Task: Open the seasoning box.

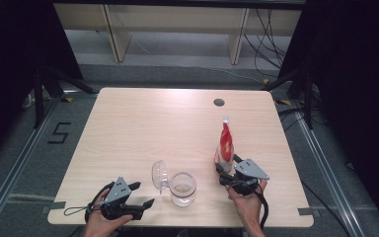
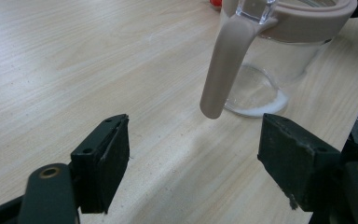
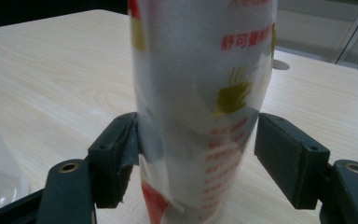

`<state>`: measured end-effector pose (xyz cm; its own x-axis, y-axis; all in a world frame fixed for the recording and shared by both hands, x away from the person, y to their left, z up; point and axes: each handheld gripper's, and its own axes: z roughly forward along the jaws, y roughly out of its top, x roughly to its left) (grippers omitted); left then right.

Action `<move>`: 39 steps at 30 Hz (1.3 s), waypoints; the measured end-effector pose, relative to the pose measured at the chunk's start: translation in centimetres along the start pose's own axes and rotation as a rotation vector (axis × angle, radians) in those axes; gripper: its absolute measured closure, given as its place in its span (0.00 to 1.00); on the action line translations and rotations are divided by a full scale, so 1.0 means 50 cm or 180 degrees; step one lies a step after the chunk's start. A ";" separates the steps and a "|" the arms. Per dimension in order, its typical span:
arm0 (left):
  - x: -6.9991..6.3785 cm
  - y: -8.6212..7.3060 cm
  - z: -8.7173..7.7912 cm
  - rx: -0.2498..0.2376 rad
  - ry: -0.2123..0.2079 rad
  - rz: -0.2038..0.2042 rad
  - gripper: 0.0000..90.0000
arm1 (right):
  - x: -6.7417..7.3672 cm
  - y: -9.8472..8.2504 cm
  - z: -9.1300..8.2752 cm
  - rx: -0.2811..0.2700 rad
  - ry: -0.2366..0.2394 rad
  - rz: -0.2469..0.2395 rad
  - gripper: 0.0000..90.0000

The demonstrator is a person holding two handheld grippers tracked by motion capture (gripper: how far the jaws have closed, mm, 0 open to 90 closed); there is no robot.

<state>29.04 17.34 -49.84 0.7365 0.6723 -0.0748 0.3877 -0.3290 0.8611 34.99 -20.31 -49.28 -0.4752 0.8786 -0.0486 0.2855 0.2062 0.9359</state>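
**Letting go of the red-and-white bottle**

Beside the glass jar, to its right and a little farther up the bench, stands the red-and-white bottle, upright with its white cap on. The right claw sits around its base. In the right gripper view the left jaw lies against or very near the wrapper, while a clear gap shows between the bottle and the right jaw, so the claw looks spread and no longer pressing; I judge the step in hand to be setting the bottle down and releasing it.

The jar has a beige rim and handle, its clear lid swung open to the left, and a thin white residue at the bottom. Left of the jar, the left claw hovers low, jaws wide apart with nothing between them, facing the handle.

To finish well, the right claw should open until both jaws clear the wrapper, then back straight away from the bottle along the bench, not sideways: the bottle is tall and narrow, and a dragging jaw could tip it towards the jar.
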 end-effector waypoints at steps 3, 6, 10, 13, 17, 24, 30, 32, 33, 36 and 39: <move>0.000 0.000 0.000 0.0036 0.0005 0.0043 0.27 | 0.003 -0.002 0.009 0.0036 -0.0057 -0.0006 0.33; -0.004 -0.001 0.000 0.0059 0.0006 -0.0026 0.28 | 0.005 -0.003 0.019 0.0039 -0.0110 0.0019 0.32; -0.005 -0.001 0.000 0.0067 0.0000 -0.0012 0.28 | -0.003 -0.003 0.023 0.0063 -0.0034 0.0062 0.33; -0.006 0.000 0.000 0.0082 -0.0009 0.0028 0.29 | -0.008 -0.002 0.022 0.0077 0.0025 0.0026 0.34; -0.006 0.000 -0.002 0.0075 -0.0001 0.0032 0.30 | -0.019 0.001 0.018 0.0142 0.0161 0.0073 0.37; -0.007 -0.001 -0.001 0.0090 -0.0004 0.0013 0.31 | -0.053 0.006 -0.001 0.0288 0.0545 -0.0087 0.46; -0.007 0.000 -0.001 0.0090 -0.0003 0.0014 0.31 | -0.066 0.007 -0.017 0.0322 0.0761 -0.0391 0.48; -0.007 0.000 -0.001 0.0088 -0.0001 0.0015 0.31 | -0.069 0.007 -0.020 0.0285 0.0802 -0.0435 0.49; -0.006 0.000 -0.002 0.0096 0.0008 0.0024 0.31 | -0.071 0.007 -0.020 0.0288 0.0836 -0.0442 0.49; -0.006 0.000 -0.002 0.0096 0.0022 0.0042 0.31 | -0.076 0.007 -0.026 0.0318 0.0863 -0.0428 0.49; -0.004 0.002 -0.002 0.0082 -0.0003 0.0108 0.31 | -0.078 0.007 -0.026 0.0299 0.0871 -0.0437 0.49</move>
<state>28.87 17.24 -49.68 0.7499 0.6599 -0.0462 0.3767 -0.3685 0.8499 35.87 -24.21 -48.33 -0.7172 0.6939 -0.0648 0.2726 0.3649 0.8902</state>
